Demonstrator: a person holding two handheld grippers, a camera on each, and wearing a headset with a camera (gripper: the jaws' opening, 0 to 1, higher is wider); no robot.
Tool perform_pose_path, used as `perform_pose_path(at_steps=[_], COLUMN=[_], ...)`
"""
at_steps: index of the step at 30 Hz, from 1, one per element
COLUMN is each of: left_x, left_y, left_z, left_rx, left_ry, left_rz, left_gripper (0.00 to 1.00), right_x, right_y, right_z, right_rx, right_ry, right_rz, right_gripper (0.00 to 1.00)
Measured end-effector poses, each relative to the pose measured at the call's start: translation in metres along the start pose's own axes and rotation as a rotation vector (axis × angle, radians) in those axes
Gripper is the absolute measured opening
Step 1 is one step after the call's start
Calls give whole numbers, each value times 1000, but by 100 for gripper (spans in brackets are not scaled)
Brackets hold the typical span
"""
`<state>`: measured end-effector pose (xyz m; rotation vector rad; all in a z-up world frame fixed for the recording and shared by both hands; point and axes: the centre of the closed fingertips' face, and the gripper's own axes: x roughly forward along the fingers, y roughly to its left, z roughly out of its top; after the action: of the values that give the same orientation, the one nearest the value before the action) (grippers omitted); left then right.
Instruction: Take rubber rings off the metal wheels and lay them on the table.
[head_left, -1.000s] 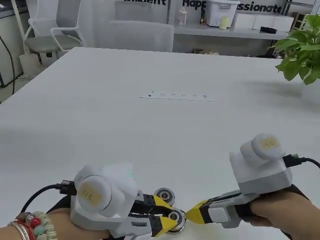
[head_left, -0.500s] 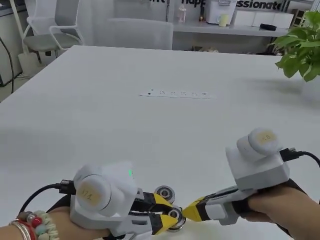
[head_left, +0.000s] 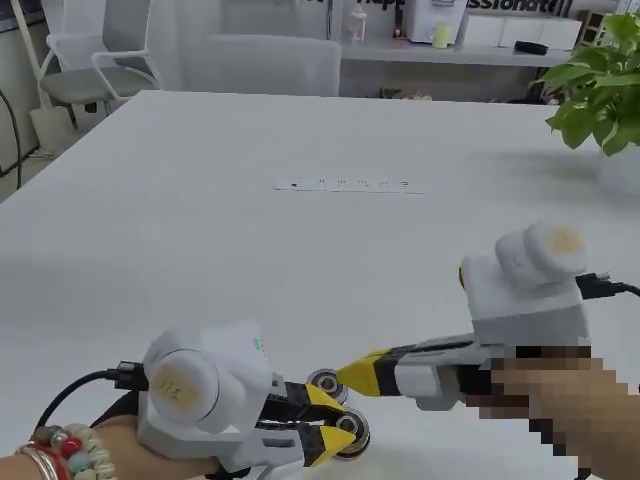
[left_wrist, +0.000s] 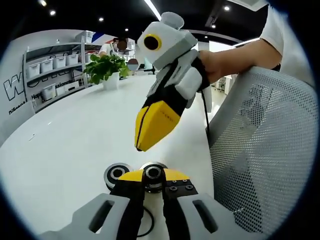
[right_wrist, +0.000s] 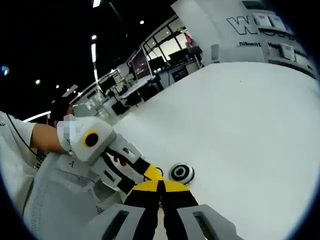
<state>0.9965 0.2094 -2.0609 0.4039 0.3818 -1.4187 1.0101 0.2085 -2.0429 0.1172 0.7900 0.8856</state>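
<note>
- The right gripper, jaws closed with nothing seen between them, has lifted back off the wheel.
- The left gripper clamps that wheel low over the table, so one pull probably ended or slipped.
- A second wheel sits just beside.
- The rings are too small to make out.

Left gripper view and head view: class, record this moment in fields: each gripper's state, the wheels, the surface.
left gripper: shut on round silver metal wheel
right gripper: shut, tip close to the two wheels
second round metal wheel: free on the table, beside the held one
surface: white table
</note>
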Motion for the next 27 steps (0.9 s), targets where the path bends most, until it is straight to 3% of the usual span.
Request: perform_pose_path(at_steps=[5, 9, 17, 20, 23, 27], left_x=[1, 1, 2, 3, 3, 3], left_y=[0, 0, 1, 1, 1, 1], left_z=[0, 0, 0, 0, 0, 0], left_rx=[3, 4, 3, 1, -1, 0], left_ry=[3, 5, 3, 2, 1, 1], left_rz=[-1, -3, -5, -6, -7, -8], left_gripper=[8, 8, 8, 8, 8, 8], right_x=[1, 2, 7, 11, 15, 17], right_y=[-24, -18, -12, -7, -5, -5], right_z=[-31, -40, -43, -38, -38, -43], right_rx=[-115, -187, -290, -321, -380, -403], right_ry=[143, 196, 210, 177, 180, 196], right_rz=[-86, -63, -35, -20, -19, -3], right_gripper=[0, 0, 15, 25, 26, 23])
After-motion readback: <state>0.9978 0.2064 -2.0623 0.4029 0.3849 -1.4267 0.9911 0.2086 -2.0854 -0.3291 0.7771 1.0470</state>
